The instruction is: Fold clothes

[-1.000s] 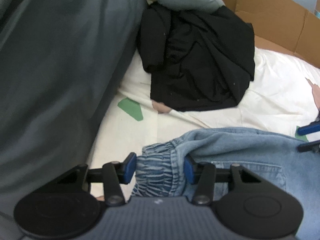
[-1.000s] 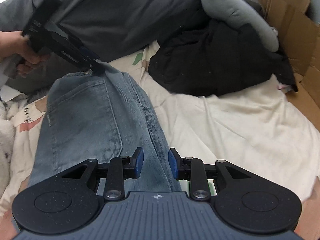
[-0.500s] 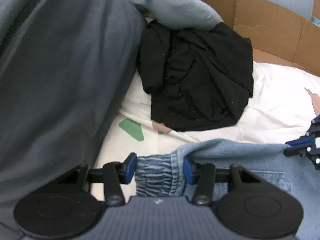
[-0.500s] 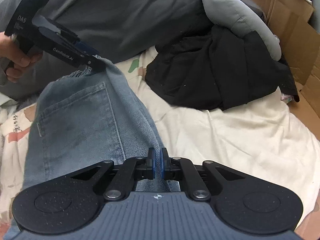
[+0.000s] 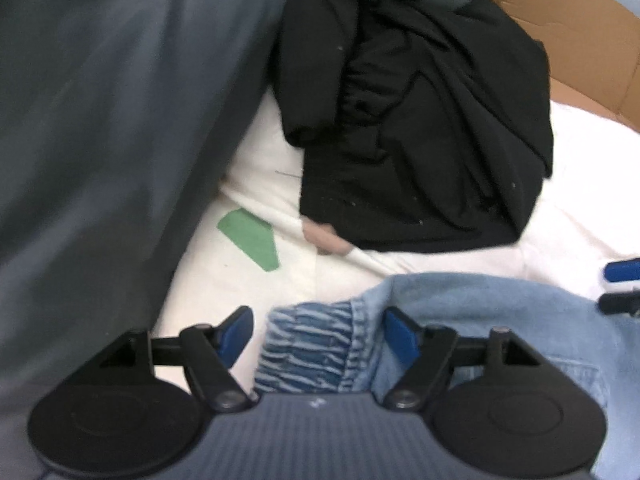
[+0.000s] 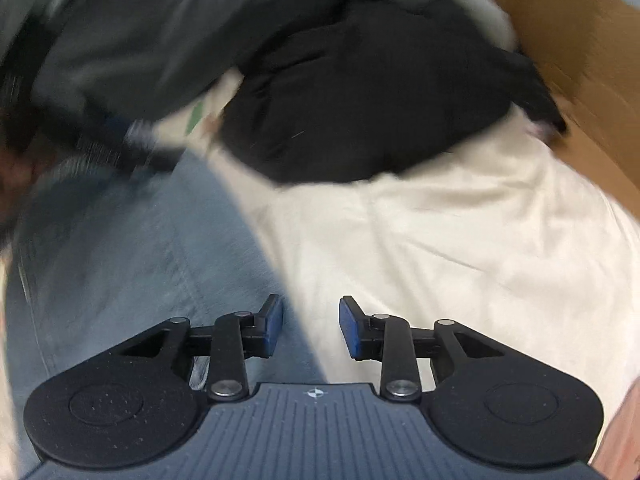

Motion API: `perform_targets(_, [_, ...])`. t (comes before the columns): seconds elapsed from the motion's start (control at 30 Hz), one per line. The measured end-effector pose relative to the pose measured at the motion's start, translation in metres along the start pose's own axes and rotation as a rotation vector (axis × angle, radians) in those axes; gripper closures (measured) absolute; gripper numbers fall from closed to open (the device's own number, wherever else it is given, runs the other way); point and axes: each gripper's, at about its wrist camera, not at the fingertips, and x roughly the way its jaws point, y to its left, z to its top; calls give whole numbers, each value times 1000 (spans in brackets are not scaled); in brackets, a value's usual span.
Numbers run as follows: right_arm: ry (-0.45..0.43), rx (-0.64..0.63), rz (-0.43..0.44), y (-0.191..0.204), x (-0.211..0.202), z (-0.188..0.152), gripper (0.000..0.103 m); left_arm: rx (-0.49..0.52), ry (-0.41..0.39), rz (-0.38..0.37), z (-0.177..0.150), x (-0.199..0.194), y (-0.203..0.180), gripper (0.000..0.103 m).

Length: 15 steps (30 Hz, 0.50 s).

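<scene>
My left gripper fingers just opened wide off the jeans waistband; right gripper fingers just opened too, jeans edge loose between. Jeans lie on the cream bedsheet, near the black garment.

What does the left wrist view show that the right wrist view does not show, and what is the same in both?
Only the left wrist view shows the jeans' gathered elastic waistband, lying between the pads of the left claw, which have just opened off it. Only the right wrist view shows the long denim leg panel and the right claw, just reopened over the edge of the denim and touching nothing. Both show the black garment, the cream sheet, the grey garment and the cardboard.
</scene>
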Motion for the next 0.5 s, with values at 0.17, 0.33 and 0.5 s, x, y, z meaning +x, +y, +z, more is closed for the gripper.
perform_targets(0.17, [-40,22,1,-37,-45,2,66,-27,-57,-14,2,-30,4,29])
perform_targets(0.33, [-50,-12,-32,-53,-95,-12,66,-16,-124,-21,-2,-71,0,33])
perform_targets(0.5, [-101,-2,-61,-54,-127,-46,66,-31,-157,-24,-19,-89,-13,46])
